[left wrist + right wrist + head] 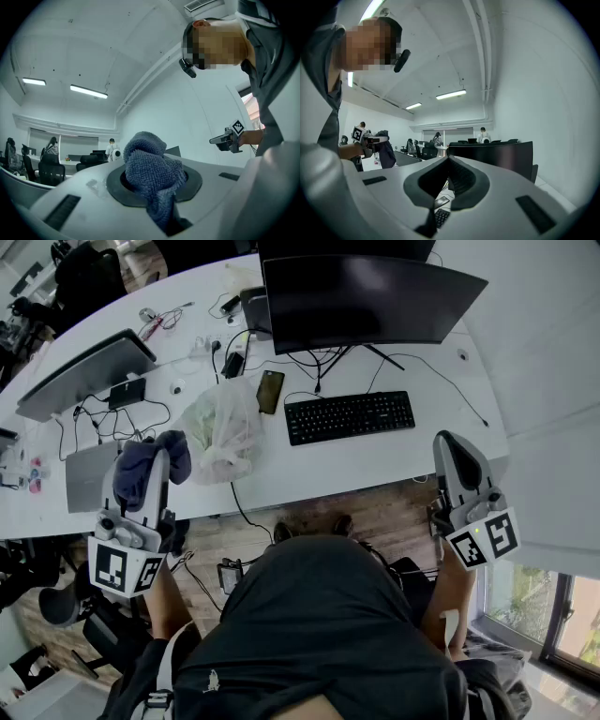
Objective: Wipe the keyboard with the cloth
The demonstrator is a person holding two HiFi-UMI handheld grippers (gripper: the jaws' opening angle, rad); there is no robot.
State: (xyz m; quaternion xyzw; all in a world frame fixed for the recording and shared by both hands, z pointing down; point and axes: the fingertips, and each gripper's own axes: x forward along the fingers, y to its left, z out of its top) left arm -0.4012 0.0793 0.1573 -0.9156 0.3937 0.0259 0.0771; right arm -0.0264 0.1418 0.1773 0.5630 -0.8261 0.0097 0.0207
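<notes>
cloth — dark blue nubbly terry, bunched, clenched in our left gripper near the white desk edge | keyboard — flat black slab before the monitor, well apart from the cloth | right gripper: we think its ribbed pads meet, empty; only its own view shows this

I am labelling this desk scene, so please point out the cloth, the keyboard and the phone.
cloth [152,171]: left gripper view, middle of the bunched blue fabric.
keyboard [349,416]: head view, centre of the key field.
phone [270,391]: head view, middle of its dark face.
</notes>
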